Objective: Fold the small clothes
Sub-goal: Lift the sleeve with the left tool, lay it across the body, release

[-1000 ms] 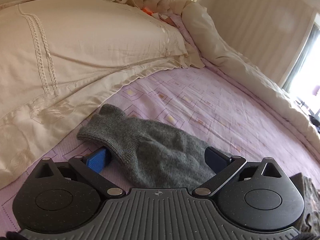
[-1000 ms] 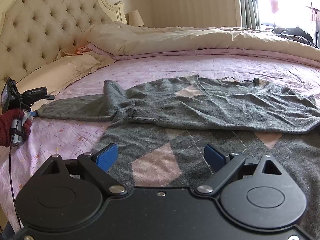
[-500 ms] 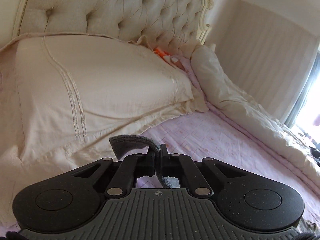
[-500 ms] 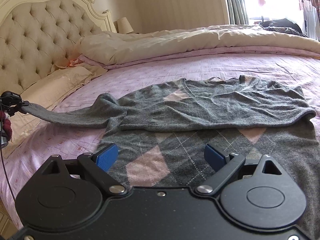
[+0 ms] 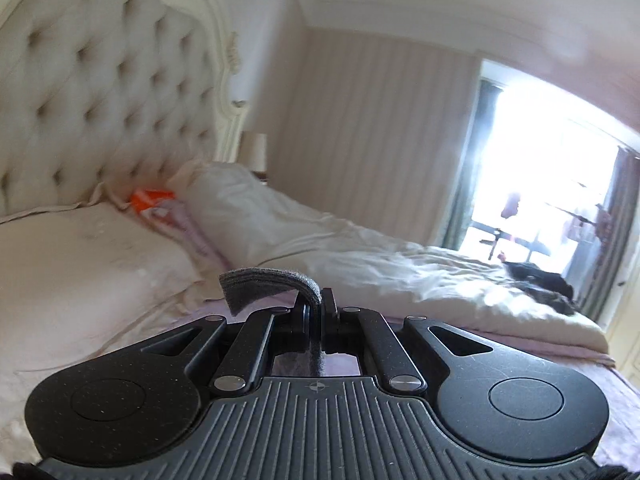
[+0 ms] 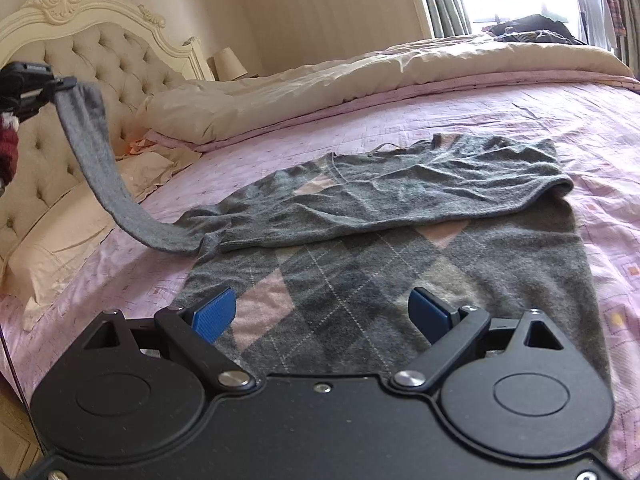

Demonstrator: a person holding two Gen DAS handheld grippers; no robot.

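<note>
The left gripper [image 5: 316, 312] pinches the sleeve [image 6: 94, 160] high off the bed [image 6: 500, 116], likely to fold it over the sweater [image 6: 400, 240], while the right gripper [image 6: 324, 312] waits spread near the hem

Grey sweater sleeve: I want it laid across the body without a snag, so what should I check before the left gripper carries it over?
1. Left gripper shut on the sleeve cuff: ok.
2. Sleeve lifted off the sheet: ok near the cuff; its shoulder end lies on the bed.
3. Sweater body flat: ok, with the far sleeve folded over it.
4. Right gripper open, holding nothing: ok.
5. Right gripper pinning the hem: cannot tell.
</note>
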